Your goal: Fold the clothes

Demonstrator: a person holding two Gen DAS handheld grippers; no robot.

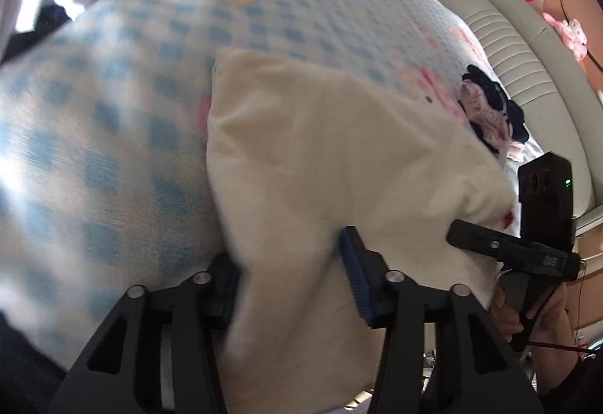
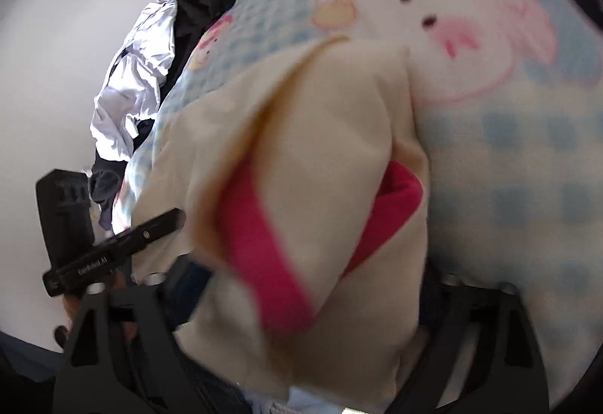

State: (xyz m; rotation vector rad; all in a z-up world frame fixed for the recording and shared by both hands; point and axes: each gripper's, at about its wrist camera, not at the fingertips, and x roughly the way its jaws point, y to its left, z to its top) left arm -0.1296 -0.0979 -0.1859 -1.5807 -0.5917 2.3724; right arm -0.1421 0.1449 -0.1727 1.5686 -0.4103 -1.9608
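The cream garment (image 1: 339, 158) lies spread on the blue-checked blanket (image 1: 113, 120) directly under and ahead of my left claw (image 1: 290, 271). A fold of it rises between that claw's two fingers, which stand partly apart; the blue pad (image 1: 356, 278) on the right finger shows bare on its inner face, and the left finger is half hidden behind the cloth, so I cannot tell whether the pads press the fabric.

My right claw (image 2: 301, 301) sits just beside the same garment (image 2: 339, 120), at its other end. Its fingers stand wide apart, one on either side of a thick bunch of the cloth that fills the gap and hides the pads; whether they squeeze it I cannot tell. From the left view the right claw's black body (image 1: 542, 210) shows at the garment's right edge, with my hand (image 1: 524, 312) around its handle.

The garment is soft, pale cream and creased, folded over itself in layers. On the right-claw side the layers open to show a bright pink lining (image 2: 260, 255).

Beyond both claws, farther across the blanket, lies a heap of white and black clothes (image 2: 150, 75). To the right of the left claw, past the garment, is a small dark and pink bundle (image 1: 490, 112).
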